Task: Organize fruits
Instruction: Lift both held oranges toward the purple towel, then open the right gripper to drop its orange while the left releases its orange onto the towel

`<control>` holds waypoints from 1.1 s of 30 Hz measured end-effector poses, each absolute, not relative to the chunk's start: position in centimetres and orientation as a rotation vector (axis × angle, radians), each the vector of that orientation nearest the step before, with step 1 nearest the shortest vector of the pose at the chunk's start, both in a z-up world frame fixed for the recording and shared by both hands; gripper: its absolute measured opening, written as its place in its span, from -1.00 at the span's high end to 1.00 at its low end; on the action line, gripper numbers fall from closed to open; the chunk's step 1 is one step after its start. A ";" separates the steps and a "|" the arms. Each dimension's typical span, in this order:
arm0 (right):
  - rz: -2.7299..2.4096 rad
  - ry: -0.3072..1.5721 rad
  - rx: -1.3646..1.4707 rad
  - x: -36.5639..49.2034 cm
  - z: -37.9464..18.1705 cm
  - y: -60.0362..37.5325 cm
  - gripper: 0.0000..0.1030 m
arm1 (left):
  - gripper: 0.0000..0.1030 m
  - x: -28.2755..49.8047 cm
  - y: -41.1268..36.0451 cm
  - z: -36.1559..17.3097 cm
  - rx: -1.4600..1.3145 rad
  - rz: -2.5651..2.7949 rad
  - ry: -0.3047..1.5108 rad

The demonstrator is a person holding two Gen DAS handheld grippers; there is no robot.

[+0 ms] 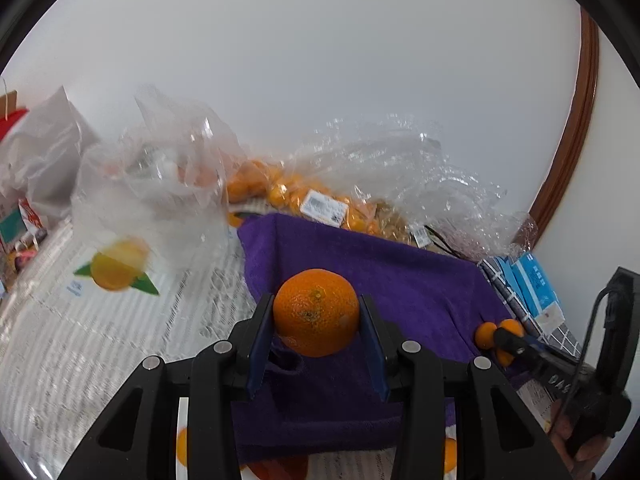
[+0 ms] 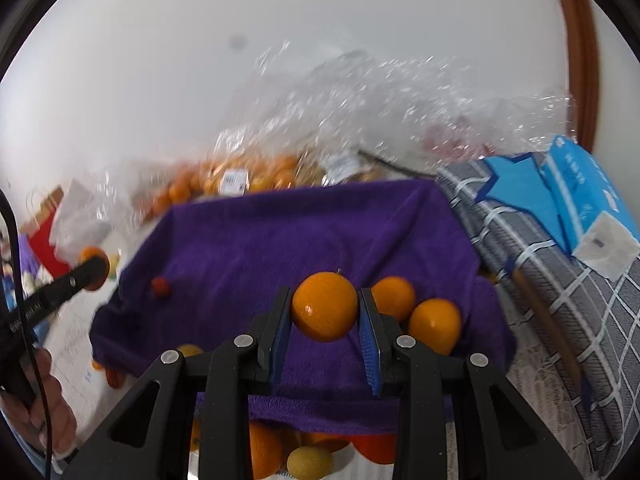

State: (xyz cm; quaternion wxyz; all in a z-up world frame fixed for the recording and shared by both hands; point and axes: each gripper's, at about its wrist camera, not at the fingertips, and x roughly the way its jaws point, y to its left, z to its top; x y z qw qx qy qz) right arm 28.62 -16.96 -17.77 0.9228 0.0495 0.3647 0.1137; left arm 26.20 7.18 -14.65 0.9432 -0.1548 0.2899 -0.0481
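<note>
Big purple towel (image 1: 400,280) spread right under both sets of fingers, covering most of the tabletop (image 1: 60,340) here, with a pale striped covering showing beyond the left fingers' outer side. Past the towel, well ahead of the fingertips, a heap of crinkled clear plastic bags (image 1: 400,152), and inside one of them a pile of small oranges (image 1: 280,188) with a white label on the wrap. Off to the left of the left fingers stands another clear bag (image 1: 152,200), blurred, contents hard to make out. To the right of the right fingers, a grey checked cloth (image 2: 560,280) with a blue box (image 2: 588,196) lying on it.

Now the left gripper (image 1: 316,316): fingers closed partway around a large orange (image 1: 316,312), pads against both its sides, the fruit sitting low over the towel. The right gripper (image 2: 325,308): fingers pinched in narrow on a small smooth orange (image 2: 325,306), held just above the towel. Right beside those right fingers, on their outer side, two more small oranges (image 2: 416,312) rest on the towel, touching each other, close to the held one. Further off, ahead and left of the right fingers, a small red fruit (image 2: 161,287) sits alone on the purple. Below the fingers, at the near edge of the towel, more oranges and one pale yellow round fruit (image 2: 309,462) peek out.
</note>
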 end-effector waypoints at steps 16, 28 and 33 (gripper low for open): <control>0.206 0.853 0.082 29.7 -20.6 -16.5 0.38 | 0.23 27.4 5.4 -16.5 -0.320 -0.197 0.720; 0.207 0.846 0.061 29.6 -20.7 -16.1 0.38 | 0.23 27.7 4.7 -17.0 -0.294 -0.198 0.761; 0.206 0.843 0.046 29.5 -20.7 -15.8 0.25 | 0.23 27.8 4.5 -17.0 -0.286 -0.195 0.764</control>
